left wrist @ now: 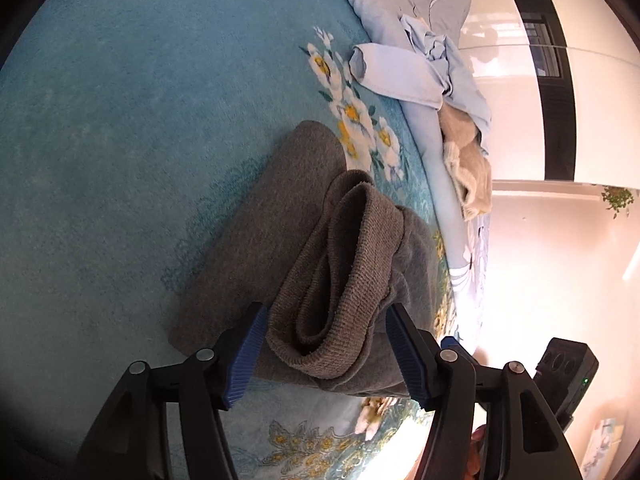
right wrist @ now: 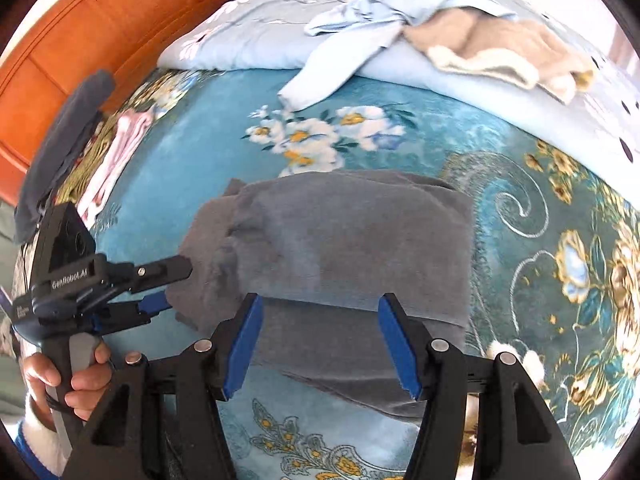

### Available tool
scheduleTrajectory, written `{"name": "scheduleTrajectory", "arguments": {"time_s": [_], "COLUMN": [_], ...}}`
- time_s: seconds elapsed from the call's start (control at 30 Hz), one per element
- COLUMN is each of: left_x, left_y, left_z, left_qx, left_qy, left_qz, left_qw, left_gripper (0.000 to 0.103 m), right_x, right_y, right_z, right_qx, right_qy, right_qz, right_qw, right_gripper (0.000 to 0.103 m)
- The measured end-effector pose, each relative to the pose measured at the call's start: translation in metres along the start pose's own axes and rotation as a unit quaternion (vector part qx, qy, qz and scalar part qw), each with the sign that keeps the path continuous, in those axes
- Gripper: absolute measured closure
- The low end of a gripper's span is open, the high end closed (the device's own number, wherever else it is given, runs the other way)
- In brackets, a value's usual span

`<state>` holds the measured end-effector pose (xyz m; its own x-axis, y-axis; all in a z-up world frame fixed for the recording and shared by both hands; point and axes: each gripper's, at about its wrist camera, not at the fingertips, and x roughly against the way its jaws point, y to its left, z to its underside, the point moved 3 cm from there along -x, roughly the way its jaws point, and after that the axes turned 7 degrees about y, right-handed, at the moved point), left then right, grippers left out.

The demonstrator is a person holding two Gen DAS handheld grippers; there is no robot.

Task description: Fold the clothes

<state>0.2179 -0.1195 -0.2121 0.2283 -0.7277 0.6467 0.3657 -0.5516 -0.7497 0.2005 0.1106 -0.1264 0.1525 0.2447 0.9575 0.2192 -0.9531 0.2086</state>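
Note:
A grey knit garment lies folded on the teal floral blanket. Its ribbed band is bunched up between the fingers of my left gripper, whose jaws stand open around it. In the right wrist view the same grey garment lies flat, with my right gripper open just above its near edge, holding nothing. The left gripper also shows in the right wrist view at the garment's left side, held by a hand.
A light blue garment and a beige one lie on a pale blue quilt at the far side. Pink cloth and a dark cloth lie left, by the orange headboard. The bed edge runs right in the left wrist view.

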Motion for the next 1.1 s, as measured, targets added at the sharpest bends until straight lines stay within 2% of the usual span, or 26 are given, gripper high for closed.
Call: {"name": "scheduleTrajectory", "arguments": {"time_s": [0.17,0.37,0.57,0.73,0.77,0.8,0.87,0.9,1.0,1.1], "left_x": [-0.008,0.001,-0.005,0.0,0.0,0.001,0.005,0.007,0.016,0.028], "left_y": [0.005,0.016,0.022,0.007,0.003,-0.001,-0.007,-0.01,-0.021,-0.033], "left_z": [0.002,0.003,0.008,0.012,0.014,0.015,0.017,0.018,0.021,0.023], "left_qx": [0.006,0.035,0.055,0.012,0.0,-0.013,-0.033,-0.041,-0.069,-0.098], "left_qy": [0.014,0.004,0.034,0.021,0.019,0.016,0.008,0.003,-0.02,-0.049], "left_qz": [-0.025,-0.007,0.024,0.02,0.016,0.011,0.004,0.002,0.011,0.023], "left_qw": [0.9996,0.9994,0.9976,0.9995,0.9997,0.9997,0.9994,0.9991,0.9974,0.9937], "left_gripper": [0.037,0.037,0.037,0.039,0.045,0.056,0.065,0.074,0.084,0.087], "right_x": [-0.007,-0.012,-0.011,-0.009,-0.009,-0.008,-0.007,-0.007,-0.006,-0.005], "right_y": [-0.027,-0.029,-0.032,-0.029,-0.029,-0.029,-0.029,-0.029,-0.03,-0.032], "right_z": [0.009,0.01,0.011,0.012,0.012,0.012,0.012,0.012,0.013,0.014], "right_qx": [-0.064,-0.058,-0.068,-0.063,-0.064,-0.065,-0.067,-0.067,-0.069,-0.073], "right_qy": [0.015,0.015,0.009,0.007,0.007,0.006,0.005,0.006,0.005,0.003], "right_qz": [-0.018,-0.019,-0.031,-0.036,-0.038,-0.039,-0.043,-0.044,-0.046,-0.048], "right_qw": [0.998,0.998,0.997,0.997,0.997,0.997,0.997,0.997,0.997,0.996], "right_gripper": [0.042,0.042,0.042,0.042,0.042,0.042,0.042,0.042,0.042,0.042]}}
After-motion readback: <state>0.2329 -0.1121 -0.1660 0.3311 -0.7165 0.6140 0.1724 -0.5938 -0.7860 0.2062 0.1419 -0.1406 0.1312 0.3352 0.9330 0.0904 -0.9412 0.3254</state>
